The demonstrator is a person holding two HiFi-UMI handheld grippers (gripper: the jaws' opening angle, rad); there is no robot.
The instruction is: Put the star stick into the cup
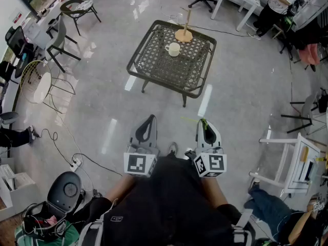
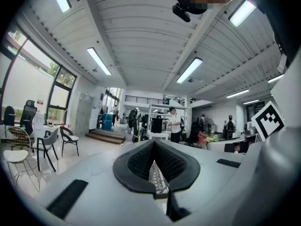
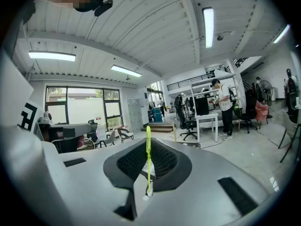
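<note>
Right tongs (image 3: 148,147) clamped on star stick (image 3: 148,159); left tongs (image 2: 154,147) shut, empty.
Stick pinched between the right pads, well apart from the surface (image 1: 154,70); cup (image 1: 173,49) sits mid-surface, nearer its far edge.

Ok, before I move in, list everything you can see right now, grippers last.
table: one, dark green mesh, on the floor ahead
cup: one, white, on the table
wooden stand: one, tan disc with upright rod, on the table just beyond the cup
stick: one, yellow-green, thin, clamped in the right gripper
wire chair: one, white, far left
power strip: one, white, floor at lower left
left gripper: one, grey, jaws together, empty
right gripper: one, grey, closed on the stick
</note>
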